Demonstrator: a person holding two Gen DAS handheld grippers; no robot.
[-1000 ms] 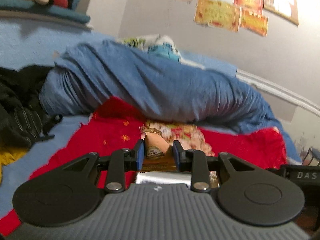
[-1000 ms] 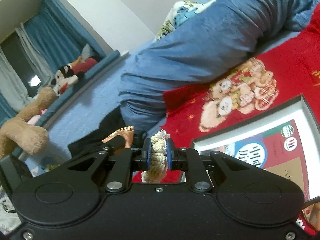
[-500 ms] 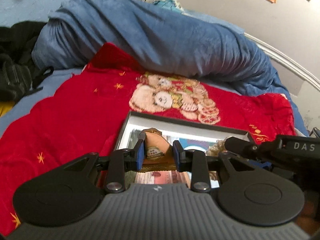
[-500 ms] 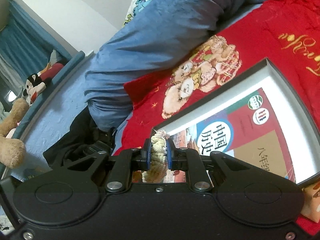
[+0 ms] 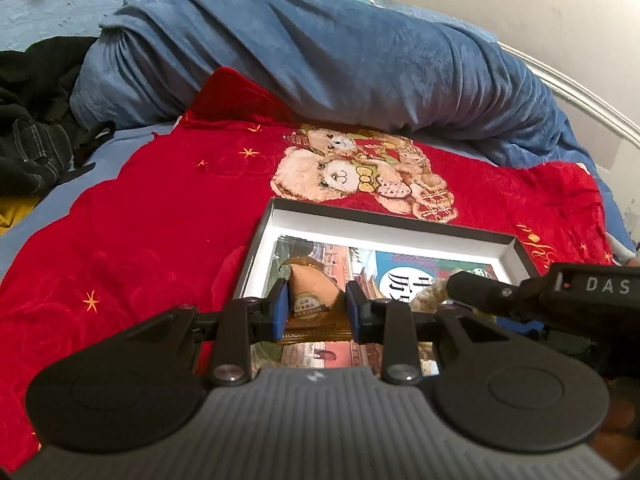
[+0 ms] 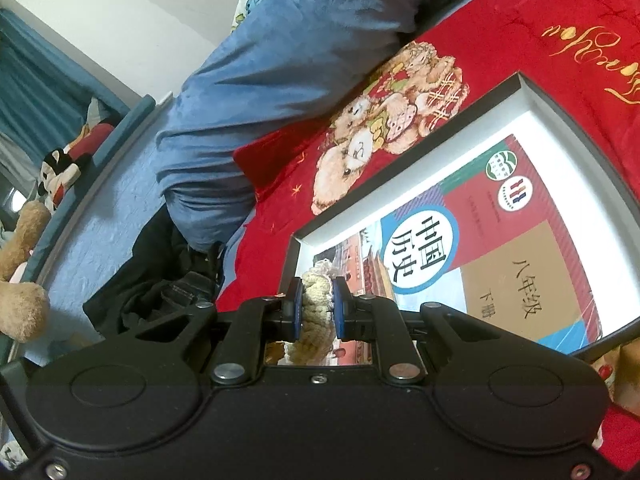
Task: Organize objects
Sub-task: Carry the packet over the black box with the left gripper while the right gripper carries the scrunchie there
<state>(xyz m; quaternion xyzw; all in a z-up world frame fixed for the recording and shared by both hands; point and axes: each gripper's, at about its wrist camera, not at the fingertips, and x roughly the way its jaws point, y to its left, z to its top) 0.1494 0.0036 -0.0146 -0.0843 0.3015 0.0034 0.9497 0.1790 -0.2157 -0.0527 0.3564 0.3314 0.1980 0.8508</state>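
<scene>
My left gripper [image 5: 316, 312] is shut on a brown snack packet [image 5: 310, 300] with a round label, held just over the near left corner of a shallow black box [image 5: 384, 222] with a white inside. A colourful textbook [image 5: 404, 268] lies flat in that box. My right gripper [image 6: 316, 308] is shut on a cream crocheted piece [image 6: 314, 320] over the same box's [image 6: 532, 92] near corner, above the textbook [image 6: 480, 240]. The right gripper's black body [image 5: 560, 292] reaches in from the right in the left wrist view, with the cream piece [image 5: 430, 296] at its tip.
The box rests on a red blanket with teddy bears [image 5: 352, 168] spread over the bed. A rolled blue duvet [image 5: 320, 52] lies behind it. Dark clothing [image 5: 32, 120] is piled at the left. Plush toys [image 6: 56, 176] sit on a ledge by blue curtains.
Both grippers have come down over the box with their loads still held; the box and textbook now fill more of each view. The right gripper has rolled somewhat.
</scene>
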